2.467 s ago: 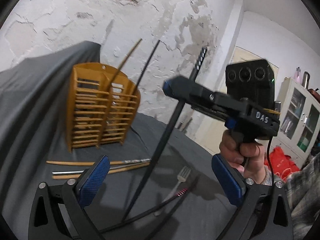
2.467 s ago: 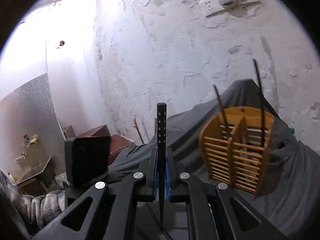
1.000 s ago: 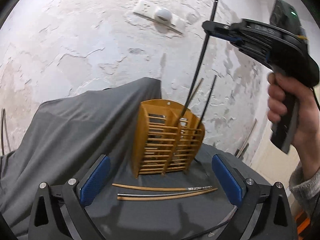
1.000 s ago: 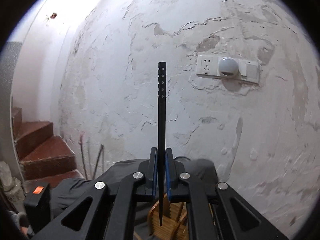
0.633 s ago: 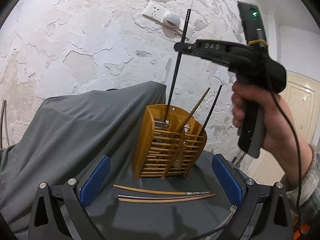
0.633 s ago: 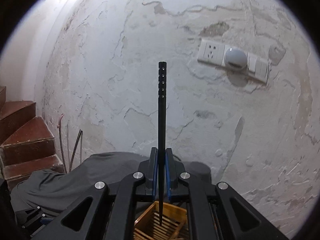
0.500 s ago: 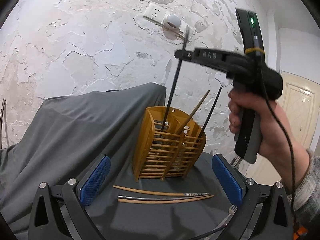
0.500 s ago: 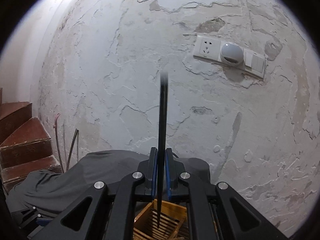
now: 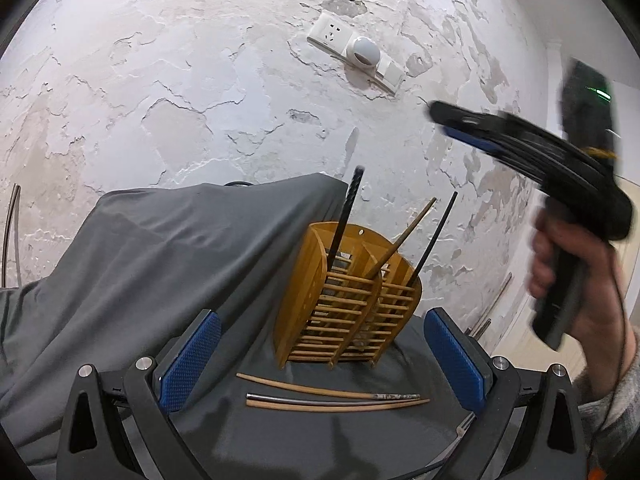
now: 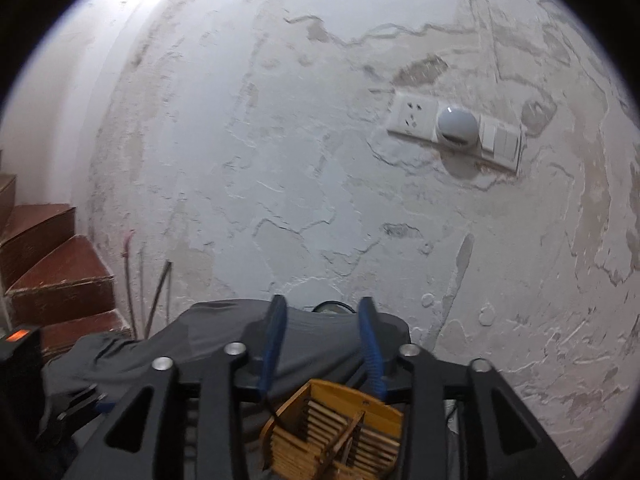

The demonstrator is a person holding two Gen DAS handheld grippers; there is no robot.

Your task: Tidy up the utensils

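Observation:
A slatted wooden utensil holder [image 9: 348,292] stands on the grey cloth. A black chopstick [image 9: 345,216] now stands in its left compartment; a wooden chopstick [image 9: 402,236] and a thin black one [image 9: 434,236] lean in the right compartment. My right gripper [image 10: 320,344] hovers above the holder [image 10: 332,424], its jaws opening with nothing between them; the left wrist view shows it blurred, up right [image 9: 460,128]. My left gripper [image 9: 320,356] is open and empty, in front of the holder. Three chopsticks [image 9: 332,396] lie on the cloth between its fingers.
A cracked plaster wall with a socket and round light [image 9: 362,54] rises behind. A fork [image 9: 460,434] and a black cable lie at the lower right. Red stairs [image 10: 52,264] stand at the left. A person's hand [image 9: 572,272] holds the right gripper.
The right gripper let go of the black chopstick, which dropped into the holder's left compartment. Its jaws spread apart and it moved away to the right.

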